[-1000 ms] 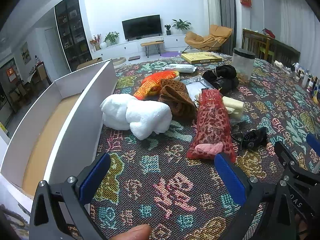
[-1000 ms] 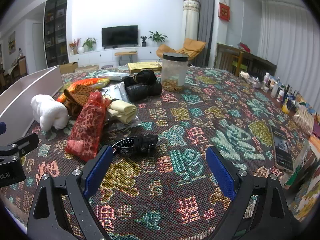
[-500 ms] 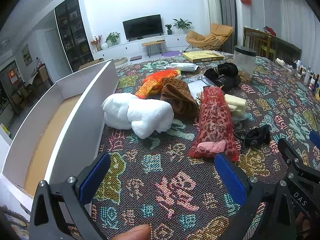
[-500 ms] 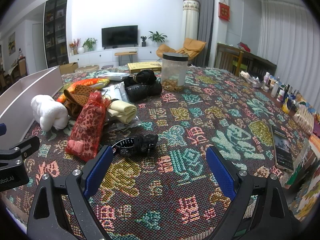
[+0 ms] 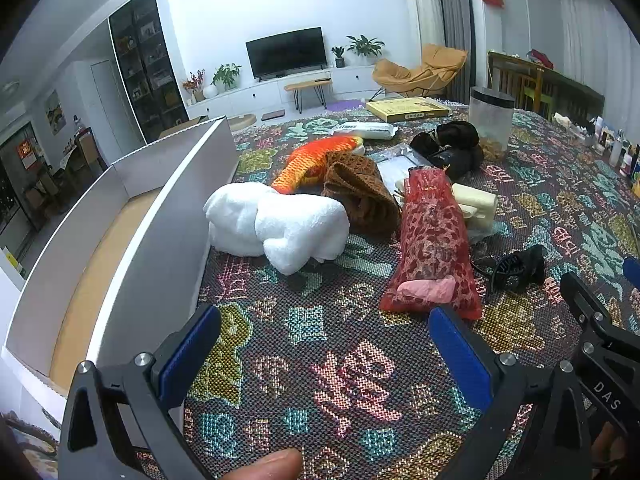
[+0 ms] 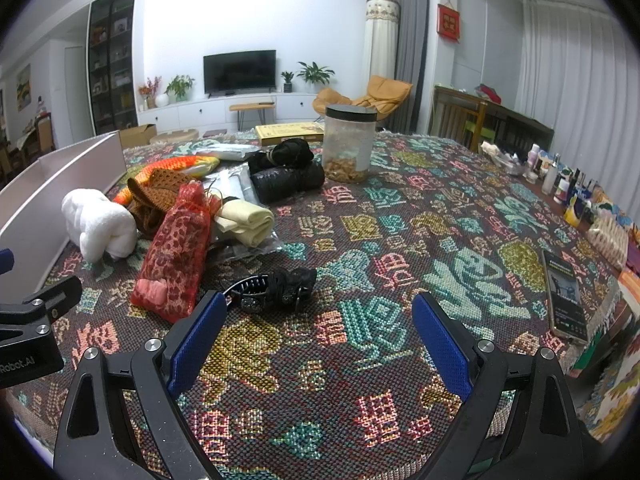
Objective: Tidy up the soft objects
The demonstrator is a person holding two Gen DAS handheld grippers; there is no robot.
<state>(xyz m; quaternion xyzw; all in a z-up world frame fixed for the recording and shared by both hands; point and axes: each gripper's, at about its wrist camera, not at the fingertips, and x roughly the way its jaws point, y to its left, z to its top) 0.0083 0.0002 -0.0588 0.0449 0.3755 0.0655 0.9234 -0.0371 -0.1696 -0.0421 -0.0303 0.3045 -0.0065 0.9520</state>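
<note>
A pile of soft things lies on the patterned tablecloth [image 5: 352, 368]: a white plush towel [image 5: 280, 224] [image 6: 100, 222], an orange fish toy [image 5: 312, 162], a brown knitted piece [image 5: 360, 196], a red leopard-print mesh bag [image 5: 434, 240] [image 6: 176, 248], a cream roll [image 5: 474, 202] [image 6: 246, 220], black bundles [image 5: 452, 144] [image 6: 286, 170] and a small black item [image 5: 516, 268] [image 6: 276, 286]. My left gripper [image 5: 324, 352] is open, short of the towel and bag. My right gripper [image 6: 318, 344] is open just before the small black item.
A white open box [image 5: 100, 248] runs along the table's left edge. A clear jar with a black lid [image 6: 350, 142], a yellow flat box [image 5: 408, 108], a phone [image 6: 566, 294] and several small bottles [image 6: 560, 180] stand farther back and right.
The left wrist view has crept slightly forward toward the pile. The right gripper has barely moved. Both stay open.
</note>
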